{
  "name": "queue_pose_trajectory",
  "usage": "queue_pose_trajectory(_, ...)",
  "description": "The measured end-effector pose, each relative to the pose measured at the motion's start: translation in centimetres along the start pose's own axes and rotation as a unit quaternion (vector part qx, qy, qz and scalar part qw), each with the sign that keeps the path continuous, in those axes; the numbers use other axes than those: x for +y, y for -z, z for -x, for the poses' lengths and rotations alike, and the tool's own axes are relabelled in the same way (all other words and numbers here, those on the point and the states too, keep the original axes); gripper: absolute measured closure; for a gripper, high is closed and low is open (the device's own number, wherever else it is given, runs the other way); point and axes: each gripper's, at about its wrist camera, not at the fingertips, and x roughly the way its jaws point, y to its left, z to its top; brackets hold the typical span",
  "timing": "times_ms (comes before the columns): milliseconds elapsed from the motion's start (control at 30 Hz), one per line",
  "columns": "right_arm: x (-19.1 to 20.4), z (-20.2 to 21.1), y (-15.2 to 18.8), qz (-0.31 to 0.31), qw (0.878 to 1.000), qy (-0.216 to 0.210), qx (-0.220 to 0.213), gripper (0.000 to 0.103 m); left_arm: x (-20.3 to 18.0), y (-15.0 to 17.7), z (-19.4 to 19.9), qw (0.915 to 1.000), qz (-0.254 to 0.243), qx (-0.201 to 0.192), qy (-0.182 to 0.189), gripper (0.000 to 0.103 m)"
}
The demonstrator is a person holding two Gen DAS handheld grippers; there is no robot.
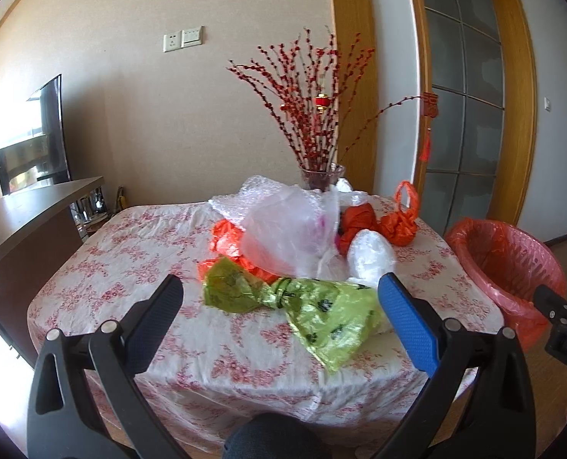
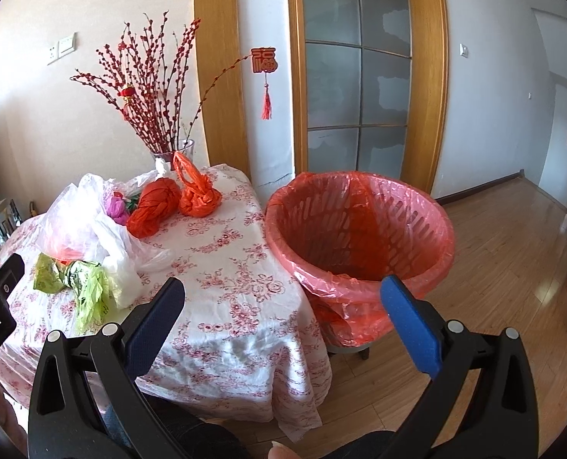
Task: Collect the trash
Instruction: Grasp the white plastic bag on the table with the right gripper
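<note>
The trash, a green bag [image 1: 314, 306], orange bags [image 2: 176, 199] and clear plastic [image 1: 287, 233], all lies on the floral-clothed surface [image 1: 130, 267] left of the red-lined bin [image 2: 360, 229], seemingly empty, so nothing looks collected, while the left hand-held gripper [image 1: 279, 321] and right hand-held gripper [image 2: 283, 321] hover spread, empty, before a glass door [image 2: 356, 65].

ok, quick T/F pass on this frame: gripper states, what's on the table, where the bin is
1. Both the left gripper and the right gripper are open and hold nothing. True.
2. The green bag is already in the bin. False: it lies on the table, at the near edge of the pile.
3. The bin has a red liner. True.
4. The bin stands on the table. False: it stands beside the table, lower than the tabletop.
5. The knotted orange bag lies next to the vase. True.
</note>
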Motion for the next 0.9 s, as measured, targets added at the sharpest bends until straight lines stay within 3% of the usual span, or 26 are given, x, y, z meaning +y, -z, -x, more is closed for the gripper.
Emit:
queue_pose_trajectory(67,0.8,-0.8,-0.2,0.0,1.0,-0.022,0.008,0.002,1.8,-0.3,-0.7,0.9997,0.016,0.005,-0.017,0.004)
queue_pose_trajectory(167,2.9,-2.2,-0.6,0.01,0.998,-0.057,0.024,0.011,4.3,-0.6,-1.7,0.9985,0.031,0.013,-0.043,0.004)
queue_pose_trajectory(333,6.7,-4.4,-1.3,0.034,0.991,-0.122,0.048,0.039,7.3,-0.6,-2.9,0.9966,0.042,0.023,-0.066,0.004)
queue_pose_trajectory(433,9.3,-5.4,-1.9,0.05,0.984,-0.163,0.057,0.05,7.9,-0.4,-3.3,0.9966,0.041,0.024,-0.067,0.004)
queue_pose_trajectory(667,13.5,-8.7,-2.5,0.081,0.975,-0.19,0.084,0.062,8.1,0.0,-4.7,0.9972,0.042,0.047,-0.041,0.011)
queue_pose_trajectory(767,14.1,-10.2,-2.3,0.087,0.973,-0.188,0.1,0.077,8.0,0.2,-5.2,0.9973,0.041,0.055,-0.029,0.017)
queue_pose_trajectory(833,14.1,-10.9,-2.2,0.086,0.971,-0.193,0.11,0.096,7.7,0.3,-5.6,0.9973,0.037,0.06,-0.018,0.023)
queue_pose_trajectory(900,13.9,-11.1,-2.1,0.085,0.97,-0.198,0.111,0.098,7.2,0.4,-5.9,0.9972,0.034,0.065,-0.005,0.027)
